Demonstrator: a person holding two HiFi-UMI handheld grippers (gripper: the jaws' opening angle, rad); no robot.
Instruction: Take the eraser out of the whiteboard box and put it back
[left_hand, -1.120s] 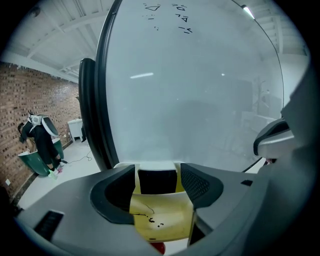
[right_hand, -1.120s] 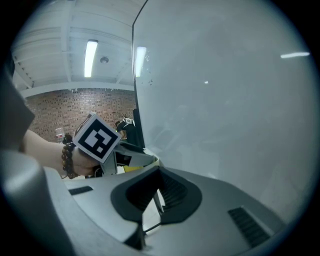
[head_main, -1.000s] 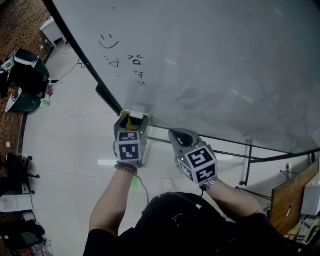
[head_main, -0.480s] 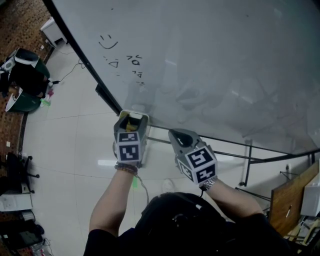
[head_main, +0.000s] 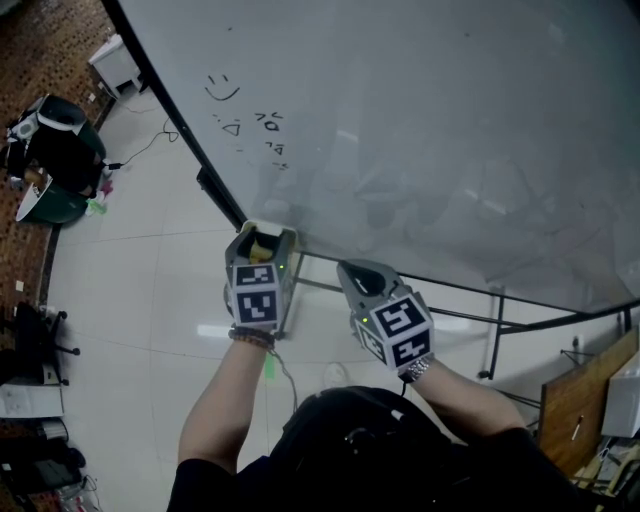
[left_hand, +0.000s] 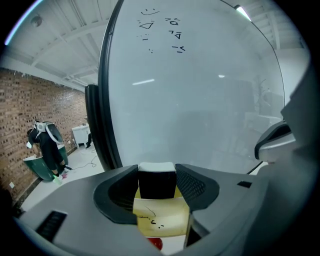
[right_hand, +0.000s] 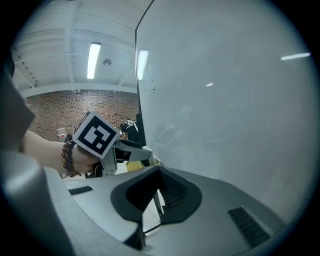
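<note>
A black eraser (left_hand: 157, 181) with a white top sits between the pads of my left gripper (left_hand: 157, 186), which is shut on it. Just below it is the yellow whiteboard box (left_hand: 161, 220), with a red thing (left_hand: 154, 243) showing under its near edge. In the head view my left gripper (head_main: 262, 240) is at the box (head_main: 264, 226), which hangs on the lower edge of the whiteboard (head_main: 420, 130). My right gripper (head_main: 361, 274) hangs to the right of it, shut and empty, its tips (right_hand: 159, 198) together close to the board.
Black marker doodles (head_main: 255, 120) are on the board's left part. The board's stand bars (head_main: 495, 330) run below its edge on the right. A wooden desk (head_main: 580, 400) is at the lower right. A green bin and dark gear (head_main: 50, 170) stand on the floor at left.
The left gripper's jaws have narrowed onto the eraser, and that gripper has lifted slightly at the box. The right gripper has kept still.
</note>
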